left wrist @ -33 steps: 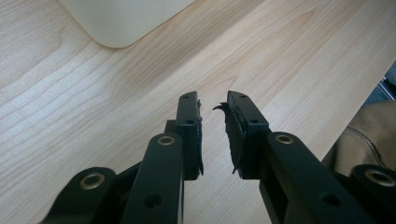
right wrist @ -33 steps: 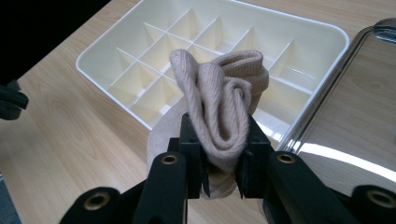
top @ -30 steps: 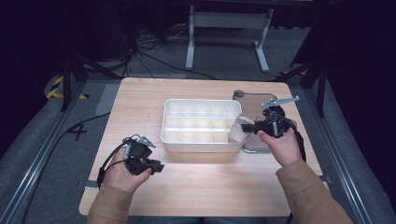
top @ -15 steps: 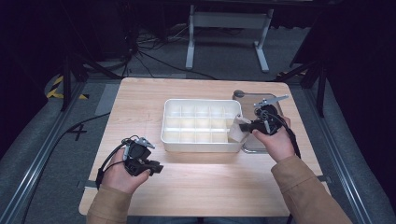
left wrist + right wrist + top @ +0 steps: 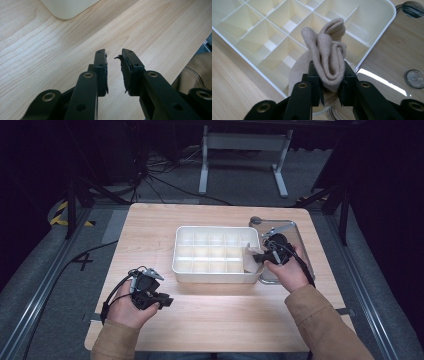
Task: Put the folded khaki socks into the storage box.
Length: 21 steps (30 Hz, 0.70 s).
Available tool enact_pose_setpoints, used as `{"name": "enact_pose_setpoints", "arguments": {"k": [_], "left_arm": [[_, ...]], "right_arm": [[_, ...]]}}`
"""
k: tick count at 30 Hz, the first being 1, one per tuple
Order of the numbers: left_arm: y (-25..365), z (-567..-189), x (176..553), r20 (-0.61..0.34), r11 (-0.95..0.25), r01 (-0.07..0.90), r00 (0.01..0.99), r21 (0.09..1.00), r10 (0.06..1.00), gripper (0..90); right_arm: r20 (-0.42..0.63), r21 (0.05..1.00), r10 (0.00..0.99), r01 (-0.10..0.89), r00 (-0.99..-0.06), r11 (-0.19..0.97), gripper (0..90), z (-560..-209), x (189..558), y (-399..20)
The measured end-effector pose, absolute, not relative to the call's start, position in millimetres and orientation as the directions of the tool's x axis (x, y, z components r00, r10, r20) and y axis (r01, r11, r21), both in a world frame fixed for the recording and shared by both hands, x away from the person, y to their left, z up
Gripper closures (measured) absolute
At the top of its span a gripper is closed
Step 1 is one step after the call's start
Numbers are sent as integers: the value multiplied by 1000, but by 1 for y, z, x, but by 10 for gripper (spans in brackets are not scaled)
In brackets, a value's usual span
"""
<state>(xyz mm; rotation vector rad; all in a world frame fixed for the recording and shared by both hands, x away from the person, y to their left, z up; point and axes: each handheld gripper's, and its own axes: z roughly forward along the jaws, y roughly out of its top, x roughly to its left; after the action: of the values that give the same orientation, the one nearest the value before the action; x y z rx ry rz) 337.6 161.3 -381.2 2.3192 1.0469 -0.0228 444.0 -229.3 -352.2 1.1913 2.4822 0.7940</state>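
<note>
Your right hand-held gripper (image 5: 329, 93) is clamped on a rolled beige sock (image 5: 329, 62), its two black jaws pressing the fabric from both sides. In the high view that right hand-held gripper (image 5: 260, 258) holds the sock (image 5: 250, 261) at the right end of the white divided tray (image 5: 216, 276), over the compartments nearest the metal tray (image 5: 303, 251) that lies just beside it on the counter (image 5: 225, 320). From the right gripper view the sock hangs above the tray's right-hand cells, close to the white rim (image 5: 375, 42); whether it touches a divider you cannot tell.

Your left hand-held gripper (image 5: 160, 301) rests low over the bare counter, near its front left part, well apart from the divided tray. Its jaws stand narrowly parted with nothing between them (image 5: 114, 72), and a corner of the white tray (image 5: 67, 8) sits ahead of it
</note>
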Motion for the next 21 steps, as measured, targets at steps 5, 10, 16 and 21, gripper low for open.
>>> {"name": "enact_pose_setpoints", "arguments": {"k": [5,10,16,21], "left_arm": [[160,-382,338,-249,-519,691,691,503,678,743],[160,-382,338,-245,-526,687,696,502,675,738],[160,-382,338,-247,-527,686,697,501,673,737],[160,-382,338,-249,-525,686,697,503,672,737]], "right_arm": [[-43,562,770,622,-637,545,754,-355,444,-227],[-94,511,746,612,-659,604,754,-363,447,-219],[-118,414,714,619,-691,667,754,-377,451,-207],[-120,352,706,635,-698,688,754,-389,455,-199]]}}
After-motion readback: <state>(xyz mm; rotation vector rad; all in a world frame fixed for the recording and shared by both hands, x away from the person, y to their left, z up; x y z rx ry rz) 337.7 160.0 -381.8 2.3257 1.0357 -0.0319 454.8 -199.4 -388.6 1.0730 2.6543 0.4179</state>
